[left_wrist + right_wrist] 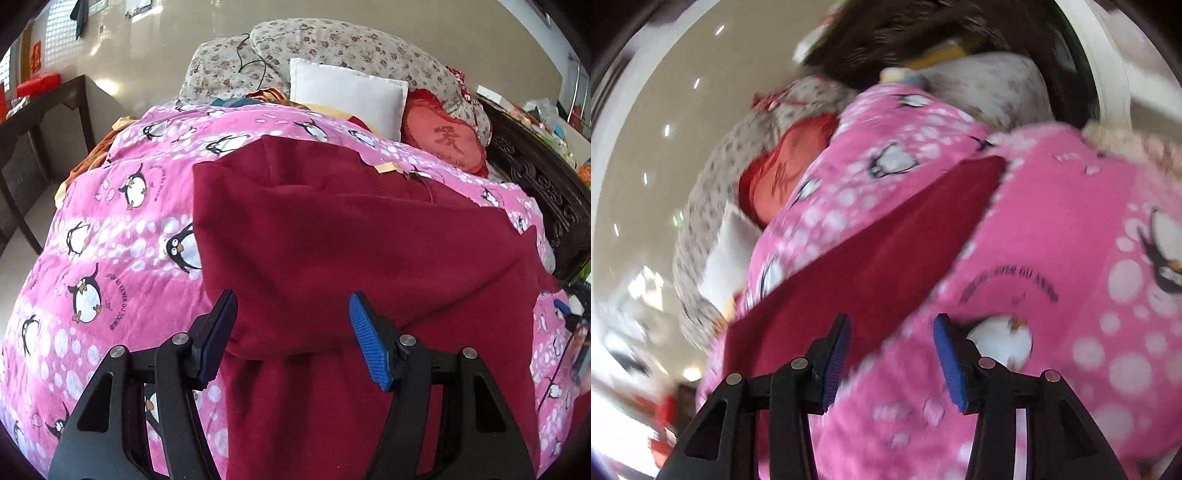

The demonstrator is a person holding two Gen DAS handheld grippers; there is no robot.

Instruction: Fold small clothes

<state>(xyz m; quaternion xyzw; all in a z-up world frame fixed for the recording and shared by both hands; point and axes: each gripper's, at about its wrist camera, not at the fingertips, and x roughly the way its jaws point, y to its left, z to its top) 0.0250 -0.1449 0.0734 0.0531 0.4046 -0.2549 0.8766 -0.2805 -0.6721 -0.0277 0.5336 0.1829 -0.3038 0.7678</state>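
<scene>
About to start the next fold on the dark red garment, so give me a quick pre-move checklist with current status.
1. Left gripper open: ok, fingers spread.
2. Left gripper holding cloth: not ok, the dark red garment lies between the fingers ungripped.
3. Right gripper open: ok, empty.
4. Right gripper lined up on the garment edge: cannot tell, right wrist view is motion-blurred.
5. Garment flat: not ok, a folded flap bulges near the left fingers.
6. Garment fully on the pink penguin quilt: ok.

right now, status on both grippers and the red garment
Left hand-held gripper open over maroon garment, holding nothing. Right hand-held gripper open, view blurred. Garment partly folded on pink penguin quilt. Nothing in the way.
</scene>
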